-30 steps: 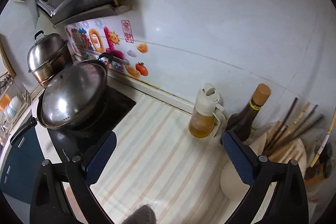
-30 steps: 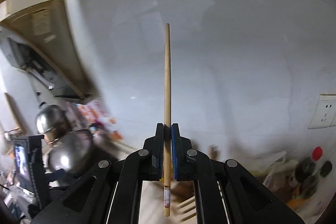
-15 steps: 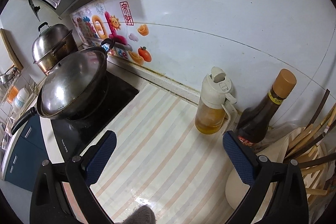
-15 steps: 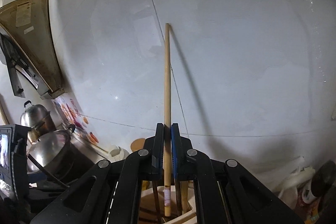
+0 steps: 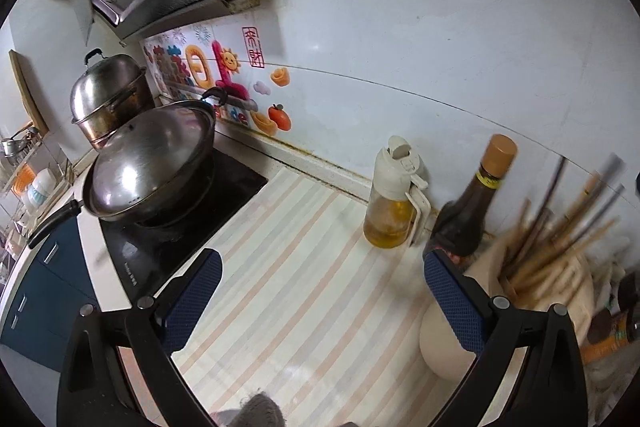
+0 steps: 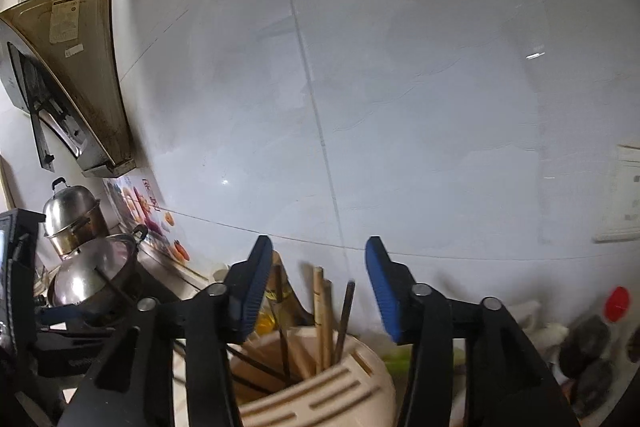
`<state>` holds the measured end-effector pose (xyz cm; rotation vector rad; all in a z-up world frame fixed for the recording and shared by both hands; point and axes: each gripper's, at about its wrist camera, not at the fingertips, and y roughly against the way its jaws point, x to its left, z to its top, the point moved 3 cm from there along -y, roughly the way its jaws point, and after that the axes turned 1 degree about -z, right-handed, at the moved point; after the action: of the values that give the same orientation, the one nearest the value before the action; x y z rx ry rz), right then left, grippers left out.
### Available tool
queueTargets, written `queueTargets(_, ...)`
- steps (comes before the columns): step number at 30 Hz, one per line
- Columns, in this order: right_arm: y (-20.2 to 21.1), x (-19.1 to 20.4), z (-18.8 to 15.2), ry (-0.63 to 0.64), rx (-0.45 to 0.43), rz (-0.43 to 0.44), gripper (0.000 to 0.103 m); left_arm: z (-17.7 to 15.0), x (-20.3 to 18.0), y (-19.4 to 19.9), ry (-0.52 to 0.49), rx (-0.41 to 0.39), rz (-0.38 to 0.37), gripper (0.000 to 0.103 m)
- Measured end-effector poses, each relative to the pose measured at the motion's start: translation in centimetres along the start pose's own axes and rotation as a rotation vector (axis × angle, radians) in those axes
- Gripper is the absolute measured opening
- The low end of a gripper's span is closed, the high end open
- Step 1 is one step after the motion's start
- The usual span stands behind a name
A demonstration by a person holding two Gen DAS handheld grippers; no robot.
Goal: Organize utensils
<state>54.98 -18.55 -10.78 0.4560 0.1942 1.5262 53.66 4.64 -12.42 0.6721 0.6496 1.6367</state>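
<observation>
Right wrist view, left to right: a lidded wok (image 6: 94, 277) and a steel steamer pot (image 6: 72, 213) sit on the stove at the frame's edge, while the right gripper (image 6: 316, 285) hangs directly over a cream utensil holder (image 6: 320, 383), its jaws opening and standing apart with nothing pinched between the blue pads. Wooden chopsticks (image 6: 322, 311) and a dark chopstick (image 6: 346, 311) stand upright in the holder below the gap, clear of both pads.

In the left wrist view, the wok (image 5: 150, 163) again occupies the left, a striped mat (image 5: 304, 291) covers the counter, and an oil dispenser (image 5: 394, 193) and a dark sauce bottle (image 5: 470, 203) stand by the wall, just beside the holder (image 5: 532, 291) with its blurred bundle of chopsticks (image 5: 560, 231) at far right. The left gripper (image 5: 322, 297) hovers over the mat, jaws wide apart and empty.

The likely hazards lie at the holder. The sticks rise into the space between the right gripper's fingers; lifting away at a slant, or closing again too early, could catch one and drag it out, or tip the light holder. Loosely leaning sticks may slide or splay over the rim if nudged. The sauce bottle and oil dispenser stand close enough that a sideways sweep by either gripper could knock them onto the mat. More utensils still to be gathered cannot be seen in either view.
</observation>
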Motion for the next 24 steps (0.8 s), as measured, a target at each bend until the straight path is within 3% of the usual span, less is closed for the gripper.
queueTargets(3, 1.9, -0.2, -1.1, 0.042, 0.06, -0.062, 0.094, -1.2, 0.1, 2.3, -0.008, -0.014, -0.008, 0.103)
queueTargets(4, 2.3, 0.0, -1.5, 0.06, 0.086, -0.092, 0.1, -1.8, 0.1, 3.3, -0.013, -0.021, -0.011, 0.103)
queueTargets(13, 10.4, 0.3, -5.0, 0.1, 0.174, -0.202, 0.103, -5.9, -0.1, 11.1, -0.03, -0.077, -0.097, 0.103)
queueTargets(24, 27.9, 3.3, -5.5, 0.108, 0.104, -0.307, 0.103, -12.0, 2.5, 23.8, -0.074, -0.165, -0.209, 0.103)
